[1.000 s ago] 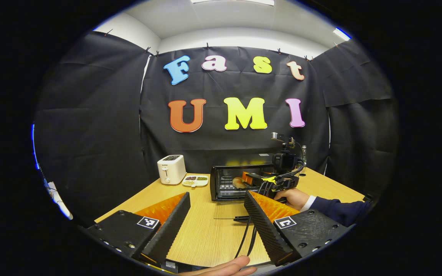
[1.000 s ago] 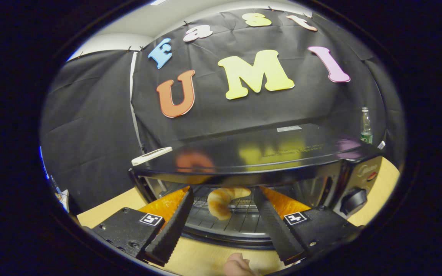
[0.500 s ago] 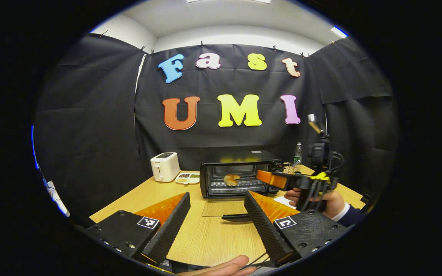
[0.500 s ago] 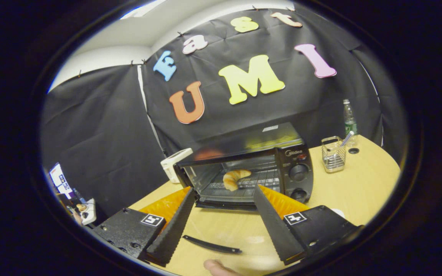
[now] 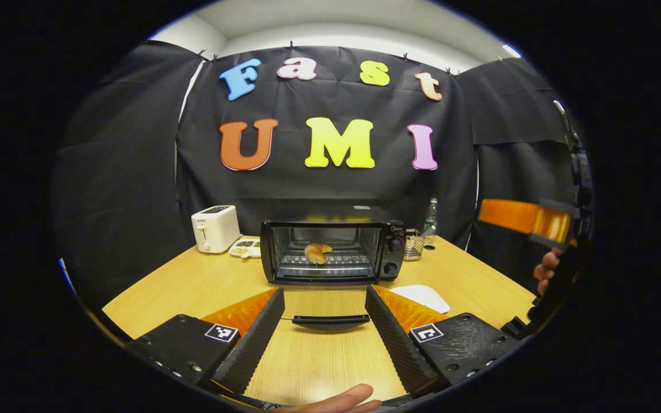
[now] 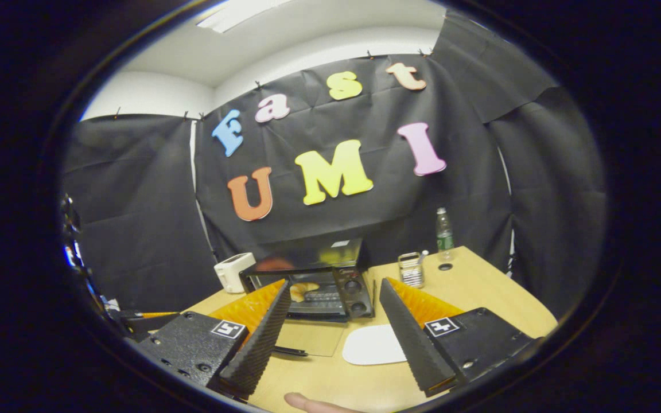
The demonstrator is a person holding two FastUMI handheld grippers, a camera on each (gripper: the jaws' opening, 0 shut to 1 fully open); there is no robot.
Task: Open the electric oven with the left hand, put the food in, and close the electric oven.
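Now closing step: croissant (image 5: 318,252) inside oven (image 5: 330,250), door (image 5: 330,319) down; both claws wide open, empty; lift door with left claw (image 5: 323,330).

Left gripper view: oven (image 5: 330,252) is faced squarely from low over the table, fairly near. Right gripper view: oven (image 6: 313,287) is seen from farther back, tilted. Oven and table are shared.

The black electric oven (image 5: 330,251) stands mid-table, door (image 5: 323,301) folded down flat; a croissant (image 5: 317,252) lies on its rack.
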